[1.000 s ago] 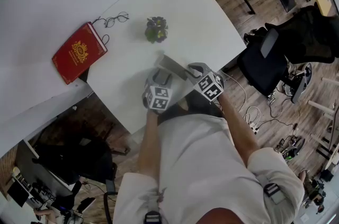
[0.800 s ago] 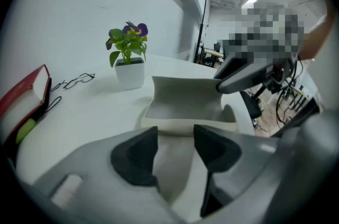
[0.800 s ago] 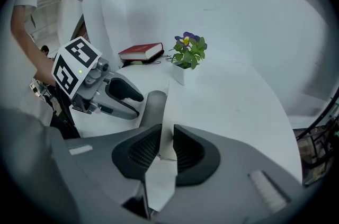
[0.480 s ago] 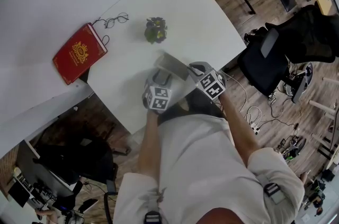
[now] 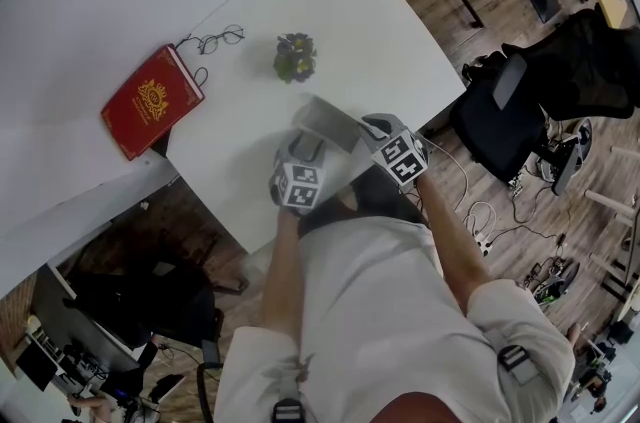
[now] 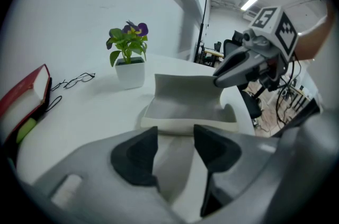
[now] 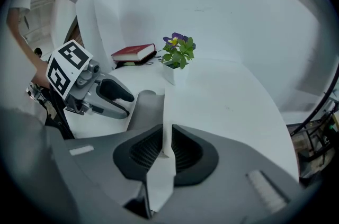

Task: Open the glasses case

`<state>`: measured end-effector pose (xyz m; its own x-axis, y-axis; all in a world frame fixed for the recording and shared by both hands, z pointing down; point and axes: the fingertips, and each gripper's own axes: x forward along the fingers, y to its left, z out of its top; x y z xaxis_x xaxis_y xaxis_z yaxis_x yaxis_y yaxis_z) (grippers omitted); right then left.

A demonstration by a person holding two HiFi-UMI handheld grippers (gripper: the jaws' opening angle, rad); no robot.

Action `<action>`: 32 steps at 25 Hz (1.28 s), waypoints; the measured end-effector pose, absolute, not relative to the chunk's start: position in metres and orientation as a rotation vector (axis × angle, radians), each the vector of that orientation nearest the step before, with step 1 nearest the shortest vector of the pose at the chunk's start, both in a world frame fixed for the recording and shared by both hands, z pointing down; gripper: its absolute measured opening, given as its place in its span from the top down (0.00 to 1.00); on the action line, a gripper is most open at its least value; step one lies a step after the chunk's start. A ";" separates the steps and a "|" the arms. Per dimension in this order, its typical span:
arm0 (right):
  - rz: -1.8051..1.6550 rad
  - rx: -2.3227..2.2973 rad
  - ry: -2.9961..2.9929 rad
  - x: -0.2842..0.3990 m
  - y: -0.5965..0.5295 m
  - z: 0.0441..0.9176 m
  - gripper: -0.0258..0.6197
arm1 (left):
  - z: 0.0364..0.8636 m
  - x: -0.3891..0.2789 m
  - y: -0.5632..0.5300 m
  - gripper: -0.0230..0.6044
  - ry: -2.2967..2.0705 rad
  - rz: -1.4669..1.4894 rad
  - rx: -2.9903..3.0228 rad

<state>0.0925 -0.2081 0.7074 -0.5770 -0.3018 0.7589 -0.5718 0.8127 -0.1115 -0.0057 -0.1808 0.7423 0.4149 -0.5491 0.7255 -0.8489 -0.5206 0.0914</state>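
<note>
Over the near corner of the white desk (image 5: 350, 11), both grippers are on the glasses case (image 5: 322, 119). It lies close to the desk's edge, right in front of the person, and it is already open: the grey base is flat on the desk and the lid stands up behind it.

The right gripper (image 7: 165, 150) has its ribbed black pads squeezed together on the thin pale edge of that raised lid, and the panel runs up and away from between them. That is a firm clamp.

The left gripper (image 6: 175, 132) sits low at the front of the case with its two dark pads apart. A pale grey strip runs between them toward the case's front edge. I can't quite tell whether that strip is a flap of the case or just shaded desk, but neither pad looks pressed on anything.

Further back, a small potted plant (image 5: 295, 56) with purple flowers stands well clear of the case. A pair of spectacles (image 5: 218, 37) lies to its left. A red book (image 5: 150, 99) rests at the far left, on the seam where the desk meets its neighbour.
</note>
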 end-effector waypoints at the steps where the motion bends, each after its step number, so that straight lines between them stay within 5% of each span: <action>1: 0.445 0.641 -2.215 0.093 -0.209 0.707 0.88 | 0.742 -0.006 -0.181 0.62 -1.188 0.896 2.224; 32: 0.445 0.727 -2.206 0.100 -0.218 0.714 0.76 | 0.741 -0.009 -0.178 0.62 -1.176 0.909 2.204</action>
